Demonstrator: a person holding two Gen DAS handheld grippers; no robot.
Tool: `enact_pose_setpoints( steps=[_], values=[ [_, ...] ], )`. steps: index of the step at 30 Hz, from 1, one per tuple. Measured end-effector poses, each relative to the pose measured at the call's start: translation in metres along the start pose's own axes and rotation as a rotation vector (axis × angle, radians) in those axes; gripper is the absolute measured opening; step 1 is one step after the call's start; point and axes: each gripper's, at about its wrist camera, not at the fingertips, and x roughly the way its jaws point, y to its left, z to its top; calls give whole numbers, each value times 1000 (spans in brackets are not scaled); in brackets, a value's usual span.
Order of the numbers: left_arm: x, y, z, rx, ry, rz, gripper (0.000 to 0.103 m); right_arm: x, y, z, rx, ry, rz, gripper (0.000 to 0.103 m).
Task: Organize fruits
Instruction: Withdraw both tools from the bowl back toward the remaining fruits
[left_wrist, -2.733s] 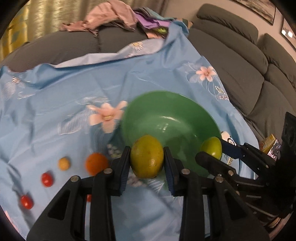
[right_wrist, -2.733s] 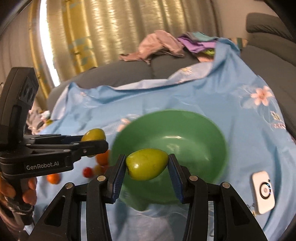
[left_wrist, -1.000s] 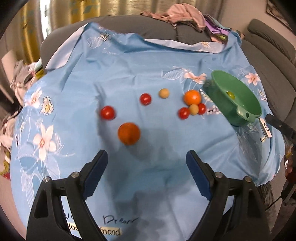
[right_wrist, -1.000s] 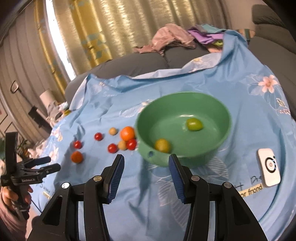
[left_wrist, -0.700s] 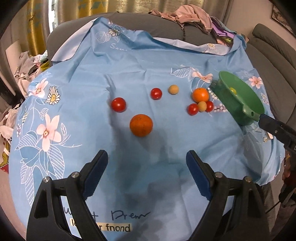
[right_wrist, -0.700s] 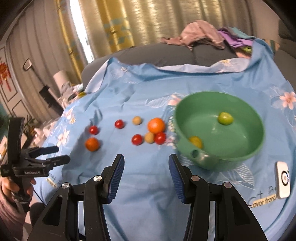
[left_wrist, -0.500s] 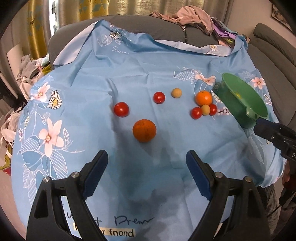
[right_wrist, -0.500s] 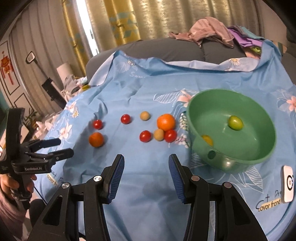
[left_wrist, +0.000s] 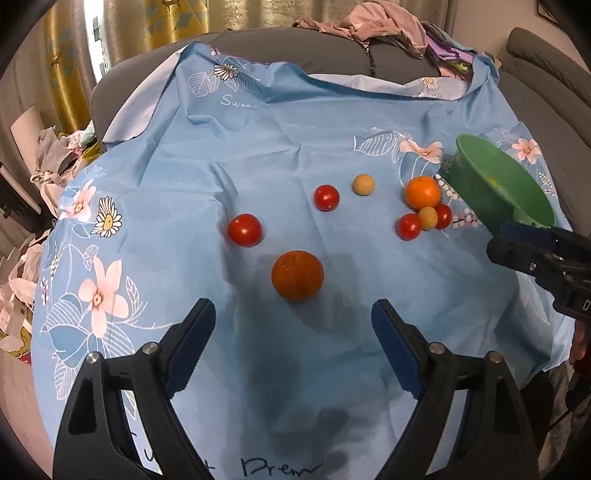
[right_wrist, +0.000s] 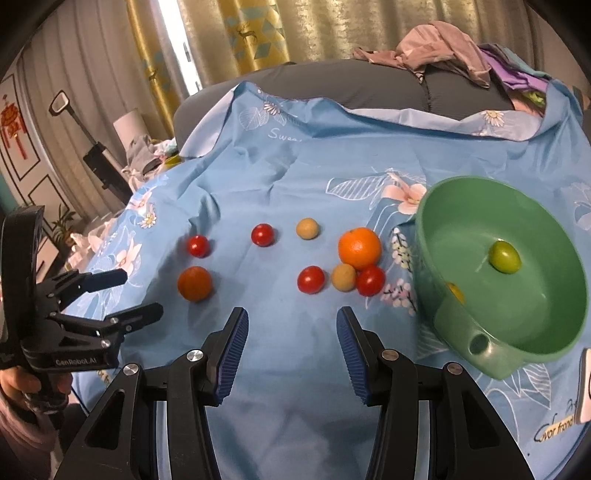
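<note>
Two fruits are already lying inside the green bowl (right_wrist: 509, 354), at the right of the right wrist view: a green fruit (right_wrist: 504, 256) and a yellow one (right_wrist: 455, 291) partly hidden behind the near wall. Eight fruits are still lying on the blue flowered cloth (right_wrist: 295, 177), which is spread over what seems to be a bench or a low table; this cannot be told surely.

The left gripper (left_wrist: 293, 345) is being held with its jaws wide apart and nothing between them. It is being aimed at the dark orange (left_wrist: 297, 270), which is lying just above the jaws in the lower centre of the left wrist view. The right gripper (right_wrist: 291, 350) is also being held apart, more narrowly, and empty. Just above it, in the centre of its frame, a red tomato (right_wrist: 311, 279) is lying, and near it a close cluster is seen: a tan fruit (right_wrist: 343, 277), another tomato (right_wrist: 370, 280) and a bright orange (right_wrist: 359, 248).

The step in hand is judged to be the reach for the next fruits. For the left side, lowering around the dark orange is needed. For the right side, care is needed because the cluster fruits are touching, so one may be rolled away
</note>
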Motion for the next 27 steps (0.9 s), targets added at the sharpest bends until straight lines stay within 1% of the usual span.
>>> enact_pose_setpoints(
  steps=[7, 15, 19, 21, 23, 27],
  values=[
    [12, -4, 3, 35, 8, 40, 87, 9, 1, 6, 1, 10, -3, 50],
    [31, -8, 8, 63, 29, 42, 85, 18, 3, 11, -4, 20, -12, 50],
    [42, -13, 12, 87, 41, 62, 84, 22, 2, 14, -3, 25, -13, 50],
    [49, -15, 14, 98, 49, 70, 78, 24, 2, 14, -3, 27, -13, 50],
    [54, -16, 14, 108, 52, 72, 76, 26, 1, 15, -4, 29, -14, 50],
    [63, -17, 14, 117, 68, 82, 66, 29, -1, 16, -3, 31, -14, 50]
  ],
)
